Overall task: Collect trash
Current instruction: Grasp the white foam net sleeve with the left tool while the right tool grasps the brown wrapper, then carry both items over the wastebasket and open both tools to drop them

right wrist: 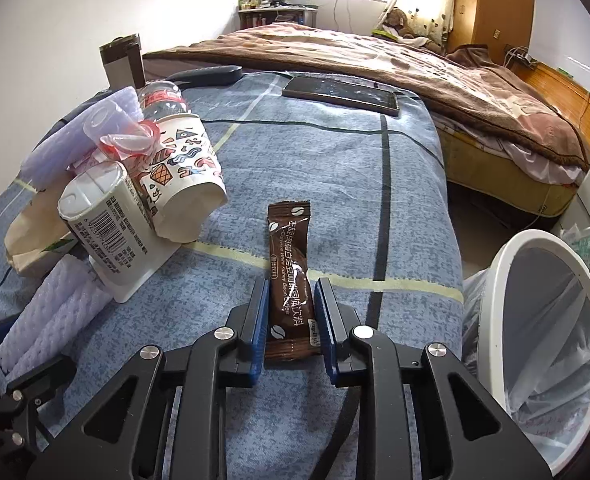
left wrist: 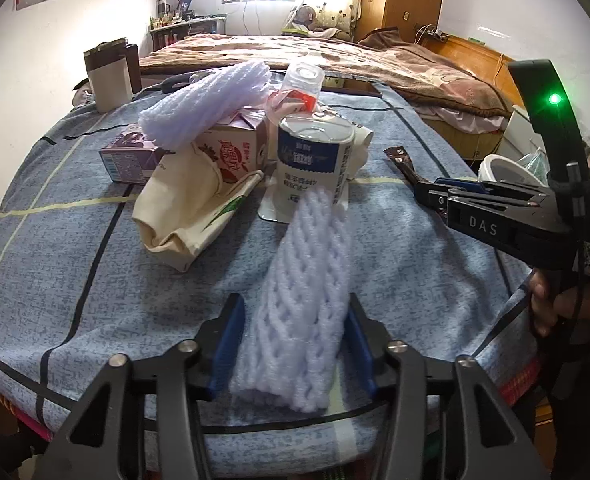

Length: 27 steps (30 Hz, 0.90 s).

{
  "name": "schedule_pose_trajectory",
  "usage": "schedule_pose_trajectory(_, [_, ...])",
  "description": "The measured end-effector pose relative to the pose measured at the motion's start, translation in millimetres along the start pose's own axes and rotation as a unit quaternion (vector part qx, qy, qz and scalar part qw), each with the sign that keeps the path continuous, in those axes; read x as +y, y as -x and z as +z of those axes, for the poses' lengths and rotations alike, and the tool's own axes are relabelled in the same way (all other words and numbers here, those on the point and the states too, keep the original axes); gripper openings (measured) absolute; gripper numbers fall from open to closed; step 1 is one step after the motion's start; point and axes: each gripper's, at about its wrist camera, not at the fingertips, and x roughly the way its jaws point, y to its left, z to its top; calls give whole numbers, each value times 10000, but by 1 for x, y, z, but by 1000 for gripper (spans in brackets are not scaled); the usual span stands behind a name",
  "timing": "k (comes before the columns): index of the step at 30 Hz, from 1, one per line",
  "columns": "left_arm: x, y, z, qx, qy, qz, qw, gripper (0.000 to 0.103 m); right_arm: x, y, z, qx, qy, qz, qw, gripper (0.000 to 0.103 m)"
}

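Observation:
A pale lilac foam net sleeve (left wrist: 299,312) lies lengthwise between the blue pads of my left gripper (left wrist: 295,304), which presses on both its sides. The sleeve's far end reaches a white and blue can (left wrist: 315,152). A brown coffee sachet (right wrist: 291,272) lies on the blue checked cloth (right wrist: 335,184), with my right gripper (right wrist: 291,286) shut on its near half. The left wrist view shows that same right gripper (left wrist: 427,192) from the side, and the sachet (left wrist: 399,159) sticks out past its tips.
A pile sits behind: a second foam net (left wrist: 211,100), milk carton (left wrist: 231,148), purple carton (left wrist: 127,156), cream paper bag (left wrist: 183,216), plastic bottle (left wrist: 301,80) and patterned paper cup (right wrist: 187,168). A white lined bin (right wrist: 507,280) stands at the right edge. A phone (right wrist: 339,94) lies at the far end.

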Motion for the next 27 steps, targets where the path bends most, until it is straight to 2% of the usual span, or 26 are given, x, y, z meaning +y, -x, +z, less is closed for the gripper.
schedule_pose_trajectory(2, [0,0,1,-28,2,-13,10000,42,-1,2,-1,-28,-29,-11,10000,25])
schedule_pose_trajectory(8, [3,1,2,-94,108,18,9999,35,-2,12,-9,-231,-194,109,9995,24])
schedule_pose_trajectory(16, [1,13,4,-320,112,32,9994,34,5,44,-12,-712,-287,219,9968,24])
schedule_pose_trajectory(27, [-12,39,13,-688,-72,18,9976,34,0,65,-20,-1023,-437,224,9935,24])
